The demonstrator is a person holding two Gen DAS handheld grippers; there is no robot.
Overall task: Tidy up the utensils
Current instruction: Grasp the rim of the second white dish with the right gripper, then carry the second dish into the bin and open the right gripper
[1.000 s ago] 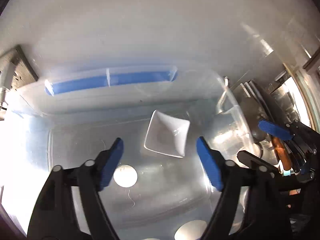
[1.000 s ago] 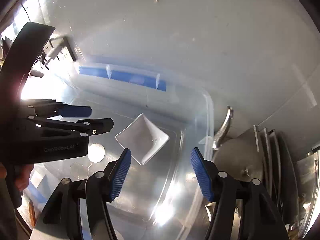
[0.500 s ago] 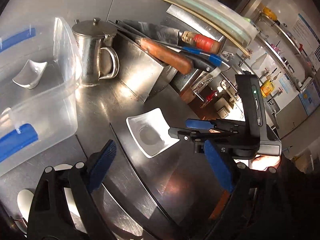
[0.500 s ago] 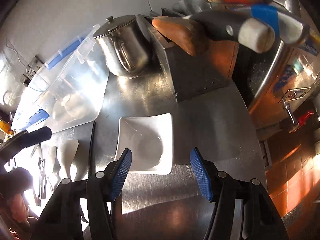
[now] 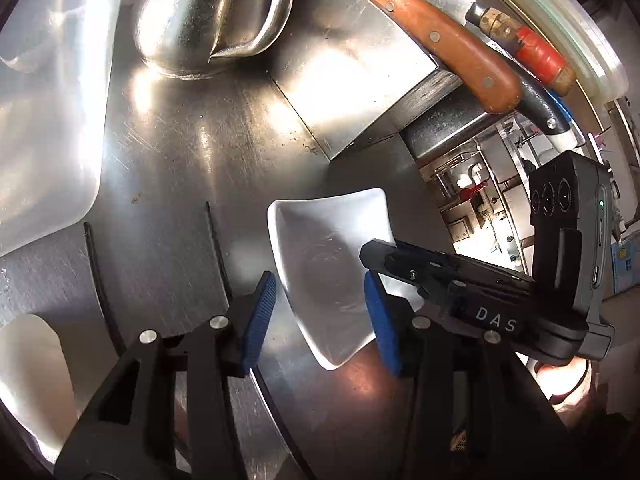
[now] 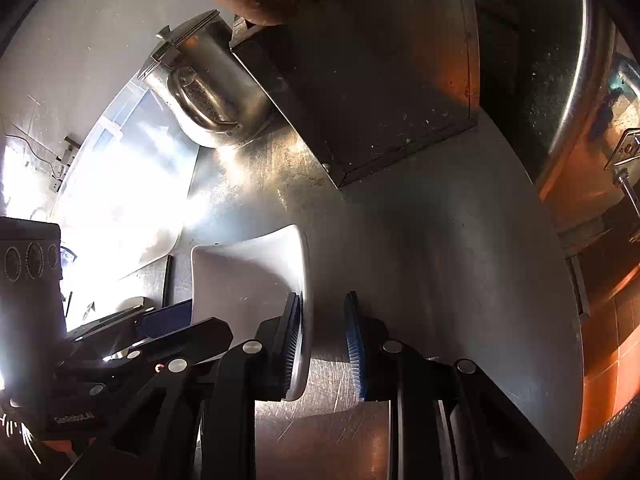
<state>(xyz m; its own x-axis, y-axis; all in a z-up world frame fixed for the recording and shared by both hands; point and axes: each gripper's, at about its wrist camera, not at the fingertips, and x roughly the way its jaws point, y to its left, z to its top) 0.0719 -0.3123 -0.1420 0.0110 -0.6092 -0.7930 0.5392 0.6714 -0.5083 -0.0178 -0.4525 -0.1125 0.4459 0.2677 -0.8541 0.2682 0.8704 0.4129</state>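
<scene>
A small square white dish (image 5: 332, 280) lies on the steel counter. My left gripper (image 5: 320, 320) is partly open with its blue pads on either side of the dish's near left edge, not clamped. In the right wrist view the same dish (image 6: 248, 280) has its right rim between my right gripper's (image 6: 324, 344) blue pads; the left pad touches the rim inside, the right pad stands apart outside. The right gripper (image 5: 460, 280) also shows in the left wrist view, reaching over the dish's right side.
A steel pitcher (image 5: 208, 16) and a steel knife box (image 5: 360, 72) with wooden-handled knives (image 5: 452, 52) stand behind the dish. A clear plastic bin (image 5: 48, 120) is at the left. White spoons (image 5: 28, 376) and black chopsticks (image 5: 216, 256) lie near the left.
Both grippers have left the bin, swung to the counter and come down onto the white dish. Both sets of jaws have narrowed around its opposite edges.
</scene>
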